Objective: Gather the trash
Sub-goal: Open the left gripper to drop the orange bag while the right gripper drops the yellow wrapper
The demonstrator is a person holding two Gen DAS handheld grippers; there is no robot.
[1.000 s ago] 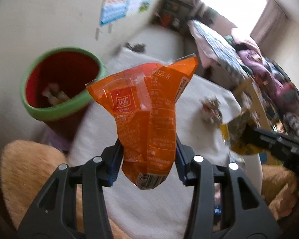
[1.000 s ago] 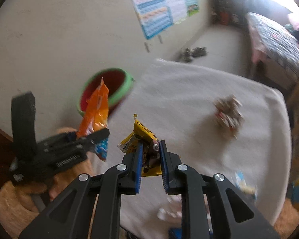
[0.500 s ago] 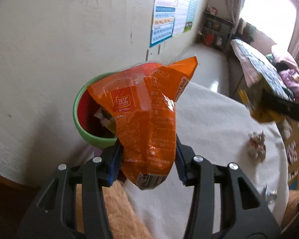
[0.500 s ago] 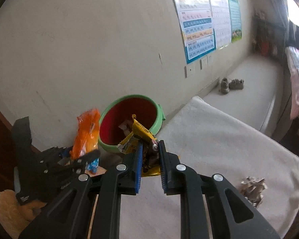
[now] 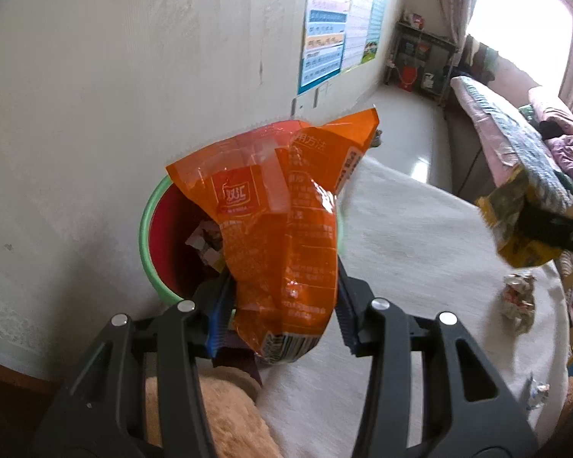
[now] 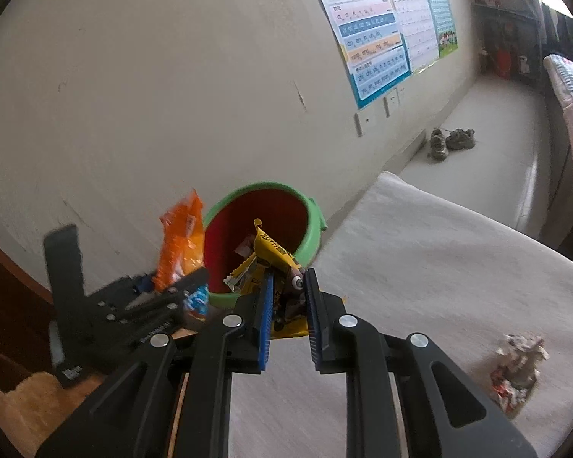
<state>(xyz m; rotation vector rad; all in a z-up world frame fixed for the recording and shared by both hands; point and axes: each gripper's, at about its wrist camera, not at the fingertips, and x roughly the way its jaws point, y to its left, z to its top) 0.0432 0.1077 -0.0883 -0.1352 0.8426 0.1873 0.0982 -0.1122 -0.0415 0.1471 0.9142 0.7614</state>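
My left gripper is shut on an orange snack bag, which stands upright between its blue pads. Behind the bag sits a red bin with a green rim holding scraps, close to the wall. My right gripper is shut on a yellow wrapper, held just in front of the same bin. In the right wrist view the left gripper and its orange bag hang left of the bin. The yellow wrapper shows at the right edge of the left wrist view.
A white-clothed table runs to the right, with a crumpled wrapper on it and a small foil scrap near its edge. A tan fuzzy cushion lies below left. Shoes sit on the floor by the wall.
Both grippers have swung left toward the wall and the bin, each keeping its wrapper. The bin now stands right behind the held items and looks larger.
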